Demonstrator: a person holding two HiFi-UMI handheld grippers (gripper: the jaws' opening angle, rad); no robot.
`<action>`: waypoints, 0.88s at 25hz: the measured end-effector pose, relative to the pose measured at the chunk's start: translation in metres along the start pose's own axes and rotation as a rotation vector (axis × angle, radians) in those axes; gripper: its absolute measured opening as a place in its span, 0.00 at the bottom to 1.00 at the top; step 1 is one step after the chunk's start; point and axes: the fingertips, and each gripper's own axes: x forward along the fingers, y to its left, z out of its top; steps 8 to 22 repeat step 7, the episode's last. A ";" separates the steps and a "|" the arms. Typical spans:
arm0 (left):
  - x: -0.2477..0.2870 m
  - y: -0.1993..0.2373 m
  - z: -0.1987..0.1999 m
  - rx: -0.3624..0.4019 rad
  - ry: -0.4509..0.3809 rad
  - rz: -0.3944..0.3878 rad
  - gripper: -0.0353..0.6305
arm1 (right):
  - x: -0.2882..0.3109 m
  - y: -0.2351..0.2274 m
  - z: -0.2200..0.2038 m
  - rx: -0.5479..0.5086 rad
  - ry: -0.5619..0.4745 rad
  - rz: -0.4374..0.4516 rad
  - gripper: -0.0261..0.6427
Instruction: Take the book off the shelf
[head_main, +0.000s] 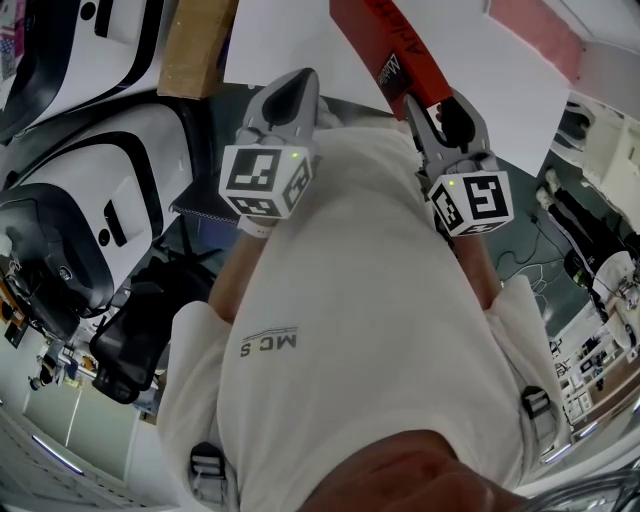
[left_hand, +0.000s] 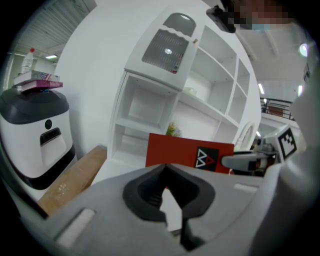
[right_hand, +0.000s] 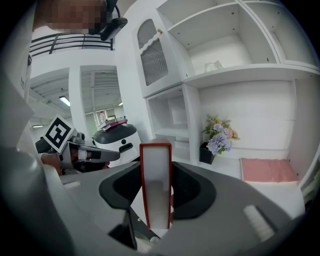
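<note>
Head view: two grippers are in front of a person in a white shirt (head_main: 370, 330). The left gripper (head_main: 297, 88) has its jaws together. The right gripper (head_main: 437, 112) is clamped on one red book (head_main: 395, 45), which reaches out beyond its jaws. One wooden board (head_main: 198, 45) lies left of the left gripper.

Left gripper view: the jaws meet at the tips with nothing between them. Just beyond them stands the one red book (left_hand: 182, 152), flat side on, with the right gripper (left_hand: 247, 161) at its right end. One white shelf unit (left_hand: 155, 107) rises behind the book.

Right gripper view: both jaws press on the book (right_hand: 156, 195), seen from its page edge, upright between them. The left gripper (right_hand: 90, 155) is off to the left. One pot of flowers (right_hand: 217, 140) and one pink cloth (right_hand: 265, 170) sit in the shelf unit, ahead and right of the jaws.
</note>
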 end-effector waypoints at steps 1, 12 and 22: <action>0.000 0.000 0.000 0.000 0.000 0.000 0.05 | 0.000 0.000 0.000 0.001 -0.001 0.000 0.29; -0.001 0.003 -0.005 0.002 0.004 0.002 0.05 | 0.002 0.000 -0.002 0.009 -0.010 -0.003 0.29; -0.001 0.003 -0.005 0.002 0.004 0.002 0.05 | 0.002 0.000 -0.002 0.009 -0.010 -0.003 0.29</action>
